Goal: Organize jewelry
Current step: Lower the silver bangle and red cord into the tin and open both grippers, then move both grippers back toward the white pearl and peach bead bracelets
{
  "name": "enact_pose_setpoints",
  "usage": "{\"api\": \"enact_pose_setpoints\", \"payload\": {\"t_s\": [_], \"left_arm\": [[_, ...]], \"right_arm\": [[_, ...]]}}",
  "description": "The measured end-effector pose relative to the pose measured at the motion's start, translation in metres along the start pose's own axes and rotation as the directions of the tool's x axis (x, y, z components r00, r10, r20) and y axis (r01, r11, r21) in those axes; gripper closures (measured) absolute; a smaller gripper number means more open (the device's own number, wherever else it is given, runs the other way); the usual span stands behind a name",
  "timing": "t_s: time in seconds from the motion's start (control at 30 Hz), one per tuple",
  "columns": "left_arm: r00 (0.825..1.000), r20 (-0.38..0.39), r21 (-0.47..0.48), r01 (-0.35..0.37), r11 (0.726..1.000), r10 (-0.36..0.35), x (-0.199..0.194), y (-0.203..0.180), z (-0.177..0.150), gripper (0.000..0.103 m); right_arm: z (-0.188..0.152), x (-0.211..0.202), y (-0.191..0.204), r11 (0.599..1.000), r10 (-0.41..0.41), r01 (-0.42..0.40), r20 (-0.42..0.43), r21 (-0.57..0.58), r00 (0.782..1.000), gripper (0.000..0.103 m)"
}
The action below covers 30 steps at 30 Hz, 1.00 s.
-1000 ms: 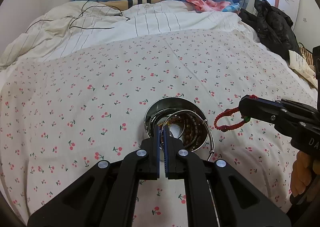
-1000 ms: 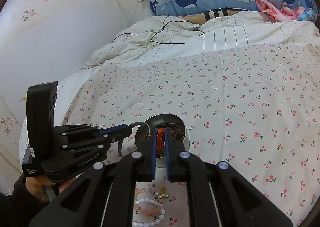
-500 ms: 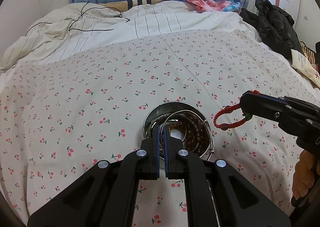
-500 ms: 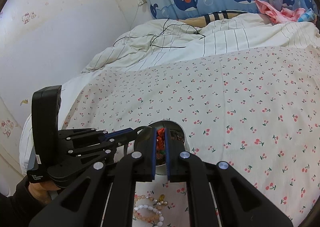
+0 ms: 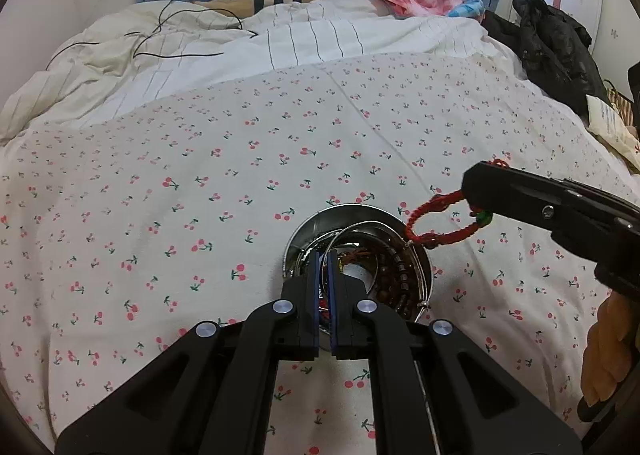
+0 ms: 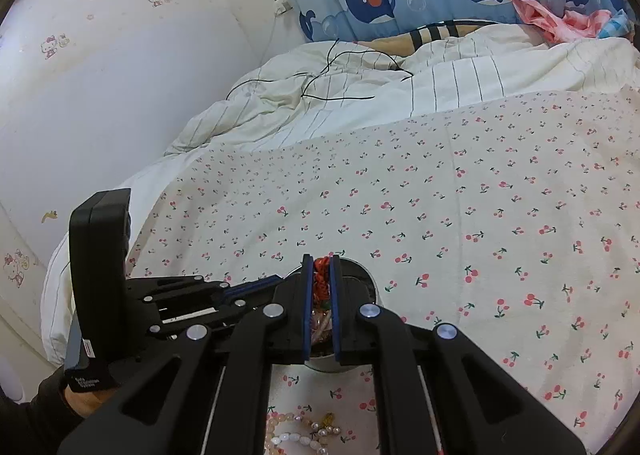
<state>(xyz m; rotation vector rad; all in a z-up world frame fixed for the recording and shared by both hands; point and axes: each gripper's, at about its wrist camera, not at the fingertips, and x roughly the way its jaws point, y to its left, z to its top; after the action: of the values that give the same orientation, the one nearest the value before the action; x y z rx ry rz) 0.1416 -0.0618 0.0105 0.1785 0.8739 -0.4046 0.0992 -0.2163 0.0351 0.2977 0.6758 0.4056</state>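
Note:
A steel bowl [image 5: 320, 229] with a wire handle sits on the cherry-print sheet and holds brown bead bracelets [image 5: 400, 275]. My left gripper [image 5: 324, 255] is shut on the bowl's near rim. From the right, my right gripper [image 5: 470, 191] is shut on a red cord bracelet [image 5: 430, 242], which hangs just over the bowl's right rim. In the right wrist view the red bracelet [image 6: 320, 279] shows between the shut fingers of the right gripper [image 6: 320, 261], with the bowl [image 6: 362, 271] underneath and the left gripper [image 6: 276, 279] at its left rim.
Pale pearl and bead bracelets [image 6: 304, 433] lie on the sheet near me, below the bowl. A striped duvet [image 5: 320, 39] with a black cable [image 5: 176, 51] fills the far bed. A black jacket [image 5: 552, 51] lies at the right edge, and a wall [image 6: 120, 95] runs on the left.
My right gripper has carried the red bracelet leftward and forward, from beside the bowl to over its rim. The left gripper has stayed on the bowl.

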Motion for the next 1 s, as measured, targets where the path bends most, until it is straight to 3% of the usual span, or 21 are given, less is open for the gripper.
{"api": "enact_pose_setpoints", "payload": {"t_s": [0.23, 0.4, 0.57, 0.6, 0.63, 0.67, 0.87, 1.0], "left_arm": [[0.999, -0.036, -0.039, -0.023, 0.999, 0.022, 0.010, 0.010, 0.000, 0.096], [1.000, -0.003, -0.147, -0.024, 0.989, 0.024, -0.001, 0.036, 0.002, 0.090], [1.000, 0.016, -0.260, -0.016, 0.965, 0.021, -0.008, 0.065, 0.001, 0.083], [1.000, 0.013, -0.260, -0.023, 0.965, 0.028, -0.008, 0.065, 0.000, 0.081], [0.999, 0.009, -0.257, -0.030, 0.966, 0.034, -0.007, 0.066, 0.001, 0.079], [0.999, 0.005, -0.254, -0.033, 0.967, 0.036, -0.006, 0.065, 0.001, 0.078], [0.998, -0.004, -0.187, -0.054, 0.981, 0.055, -0.009, 0.048, -0.003, 0.071], [0.996, -0.001, -0.142, -0.087, 0.986, 0.088, -0.015, 0.041, -0.010, 0.069]], "right_arm": [[-0.002, 0.008, 0.001, 1.000, -0.018, 0.018, -0.019, -0.002, 1.000, 0.094], [-0.005, 0.018, 0.001, 1.000, -0.022, 0.023, -0.038, 0.007, 0.999, 0.094], [-0.008, 0.034, -0.001, 0.998, 0.028, -0.025, -0.063, 0.050, 0.998, 0.094], [-0.011, 0.045, -0.001, 0.999, 0.009, -0.004, -0.118, 0.046, 0.993, 0.091], [-0.014, 0.054, -0.001, 0.998, -0.045, 0.051, -0.173, 0.027, 0.984, 0.075], [-0.016, 0.055, -0.002, 0.996, -0.079, 0.083, -0.174, 0.016, 0.982, 0.066], [-0.009, 0.035, -0.002, 0.994, -0.105, 0.108, -0.104, 0.019, 0.989, 0.059], [-0.011, 0.024, -0.009, 0.990, -0.131, 0.135, -0.101, 0.031, 0.986, 0.052]]}}
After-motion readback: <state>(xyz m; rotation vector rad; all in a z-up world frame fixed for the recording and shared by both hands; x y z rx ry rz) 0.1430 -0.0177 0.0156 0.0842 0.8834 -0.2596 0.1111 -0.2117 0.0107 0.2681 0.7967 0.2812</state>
